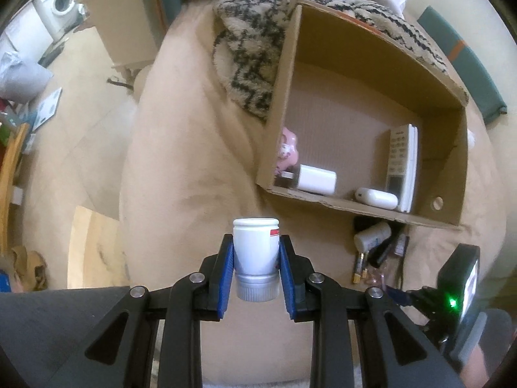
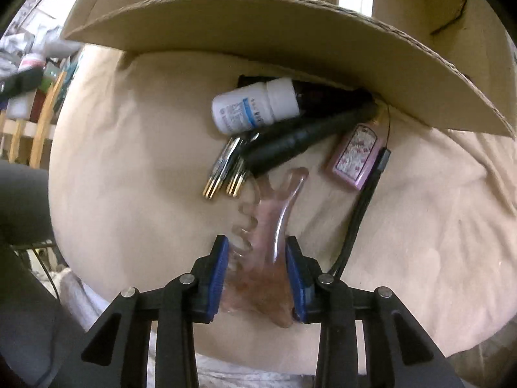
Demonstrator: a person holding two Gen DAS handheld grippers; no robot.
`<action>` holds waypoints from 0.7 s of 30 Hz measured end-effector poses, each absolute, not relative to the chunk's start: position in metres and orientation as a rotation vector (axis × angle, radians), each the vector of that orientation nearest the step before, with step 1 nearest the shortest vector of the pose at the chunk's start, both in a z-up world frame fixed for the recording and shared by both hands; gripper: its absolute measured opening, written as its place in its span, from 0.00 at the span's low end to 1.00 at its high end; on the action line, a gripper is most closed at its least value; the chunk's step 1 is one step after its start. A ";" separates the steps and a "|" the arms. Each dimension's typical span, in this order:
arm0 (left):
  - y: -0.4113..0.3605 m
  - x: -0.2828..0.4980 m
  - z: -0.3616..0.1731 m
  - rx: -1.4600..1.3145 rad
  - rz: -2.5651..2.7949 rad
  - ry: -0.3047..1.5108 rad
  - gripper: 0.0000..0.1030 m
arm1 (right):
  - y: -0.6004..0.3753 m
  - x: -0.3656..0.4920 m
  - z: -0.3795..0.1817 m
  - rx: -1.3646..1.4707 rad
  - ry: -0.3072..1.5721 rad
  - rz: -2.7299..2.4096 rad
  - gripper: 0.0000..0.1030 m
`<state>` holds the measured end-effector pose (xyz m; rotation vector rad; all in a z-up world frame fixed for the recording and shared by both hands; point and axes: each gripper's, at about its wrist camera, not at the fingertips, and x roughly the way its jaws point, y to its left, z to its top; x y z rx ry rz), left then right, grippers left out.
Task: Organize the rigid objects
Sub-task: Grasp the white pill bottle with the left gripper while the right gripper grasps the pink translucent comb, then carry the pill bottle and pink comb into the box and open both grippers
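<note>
My left gripper is shut on a white bottle with a silver cap, held above the beige bed, left of and short of the open cardboard box. The box holds a white charger, a white case, a white remote and a pink toy. My right gripper is shut on a clear pink comb-like scraper lying on the bed. Just beyond it lie a white pill bottle, two batteries, a black tube and a pink card.
The box's front wall overhangs the pile in the right wrist view. A black strap runs beside the pink card. A patterned blanket lies left of the box. Floor clutter and a washing machine are far left.
</note>
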<state>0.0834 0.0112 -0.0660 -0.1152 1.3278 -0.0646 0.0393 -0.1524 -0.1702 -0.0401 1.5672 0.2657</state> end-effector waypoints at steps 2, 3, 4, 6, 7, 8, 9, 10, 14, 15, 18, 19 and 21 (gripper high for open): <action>0.007 0.083 -0.064 -0.093 -0.066 1.318 0.23 | -0.146 0.041 -0.176 -0.017 1.562 0.245 0.44; 0.006 0.083 -0.064 -0.082 -0.063 1.314 0.23 | -0.139 0.042 -0.178 -0.017 1.555 0.238 0.51; 0.005 0.082 -0.064 -0.077 -0.061 1.314 0.23 | -0.132 0.042 -0.179 -0.037 1.538 0.230 0.56; 0.007 0.082 -0.067 -0.077 -0.056 1.325 0.23 | -0.116 0.043 -0.180 -0.096 1.508 0.222 0.56; 0.008 0.082 -0.068 -0.079 -0.054 1.330 0.23 | -0.113 0.042 -0.179 -0.107 1.493 0.218 0.53; 0.009 0.083 -0.069 -0.082 -0.050 1.335 0.23 | -0.112 0.040 -0.177 -0.107 1.483 0.215 0.47; 0.011 0.083 -0.070 -0.089 -0.045 1.338 0.23 | -0.112 0.036 -0.174 -0.104 1.471 0.216 0.29; 0.012 0.083 -0.071 -0.095 -0.042 1.339 0.23 | -0.114 0.034 -0.170 -0.076 1.470 0.230 0.29; 0.013 0.083 -0.068 -0.099 -0.040 1.328 0.23 | -0.127 0.022 -0.158 0.016 1.450 0.261 0.29; 0.012 0.082 -0.067 -0.095 -0.039 1.324 0.23 | -0.127 0.018 -0.150 0.035 1.432 0.272 0.29; 0.011 0.082 -0.067 -0.085 -0.040 1.322 0.23 | -0.129 0.007 -0.129 0.072 1.388 0.298 0.29; 0.010 0.082 -0.067 -0.082 -0.039 1.323 0.23 | -0.131 0.003 -0.122 0.082 1.374 0.305 0.29; 0.010 0.082 -0.068 -0.077 -0.035 1.327 0.23 | -0.138 0.001 -0.112 0.102 1.344 0.311 0.29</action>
